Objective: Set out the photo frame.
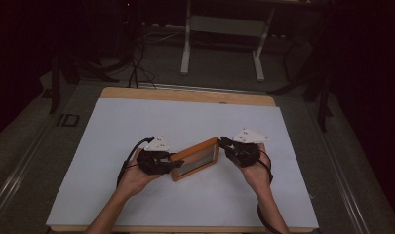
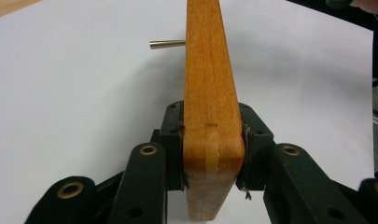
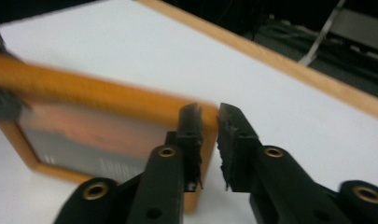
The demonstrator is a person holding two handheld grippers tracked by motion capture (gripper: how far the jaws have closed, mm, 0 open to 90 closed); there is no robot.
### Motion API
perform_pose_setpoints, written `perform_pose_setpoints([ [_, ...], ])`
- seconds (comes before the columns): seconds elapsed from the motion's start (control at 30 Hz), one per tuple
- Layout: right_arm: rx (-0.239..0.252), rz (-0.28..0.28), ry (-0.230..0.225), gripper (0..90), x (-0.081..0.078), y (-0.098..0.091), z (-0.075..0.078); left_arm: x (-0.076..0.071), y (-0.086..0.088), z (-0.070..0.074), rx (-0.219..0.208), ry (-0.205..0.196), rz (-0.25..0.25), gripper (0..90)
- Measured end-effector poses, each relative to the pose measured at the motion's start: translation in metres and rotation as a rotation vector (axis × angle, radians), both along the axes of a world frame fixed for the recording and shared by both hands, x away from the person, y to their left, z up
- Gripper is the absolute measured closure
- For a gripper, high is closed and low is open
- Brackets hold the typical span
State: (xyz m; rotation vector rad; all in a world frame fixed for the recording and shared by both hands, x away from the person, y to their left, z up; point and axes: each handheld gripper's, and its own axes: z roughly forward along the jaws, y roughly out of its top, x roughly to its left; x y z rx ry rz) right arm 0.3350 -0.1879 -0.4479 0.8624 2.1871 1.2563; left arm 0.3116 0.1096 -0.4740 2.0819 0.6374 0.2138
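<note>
Left gripper view: left gripper clamps wooden frame; right gripper narrow, lettering unreadable.

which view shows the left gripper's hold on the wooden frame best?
The left gripper view: the left gripper has a pad pressed on each side of the wooden frame, seen edge-on. The high view shows that gripper at the frame's left end, contact too small to judge. The right gripper view shows the frame's blurred front.
</note>
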Motion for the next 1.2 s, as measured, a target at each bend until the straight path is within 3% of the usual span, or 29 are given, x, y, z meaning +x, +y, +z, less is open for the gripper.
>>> perform_pose_setpoints([
  [0.13,0.006,0.006,-0.021,89.4,0.004,0.012,0.005,0.0,0.002,-0.002,-0.023,0.007,0.015,68.5],
  [0.3,-0.003,0.013,-0.005,90.0,0.009,0.023,0.002,-0.001,0.002,-0.003,-0.029,-0.002,0.018,68.4],
  [0.4,-0.004,0.006,-0.013,90.0,0.008,0.025,0.002,-0.002,0.003,-0.006,-0.056,0.002,0.054,63.4],
  [0.6,0.008,0.003,-0.006,90.0,0.008,0.024,0.001,-0.009,0.003,-0.022,-0.12,0.031,0.135,53.2],
  [0.73,0.008,0.007,-0.007,90.0,0.008,0.024,0.001,-0.012,0.005,-0.037,-0.155,0.059,0.185,54.1],
  [0.83,0.013,0.006,-0.003,90.0,0.009,0.024,0.001,-0.014,0.005,-0.044,-0.17,0.063,0.187,57.1],
  [1.0,0.015,0.008,0.004,90.0,0.011,0.024,0.001,-0.015,0.002,-0.044,-0.157,0.062,0.177,66.0],
  [1.2,0.047,0.0,0.029,90.0,0.016,0.021,0.001,-0.013,-0.002,-0.035,-0.077,0.052,0.139,68.7],
])
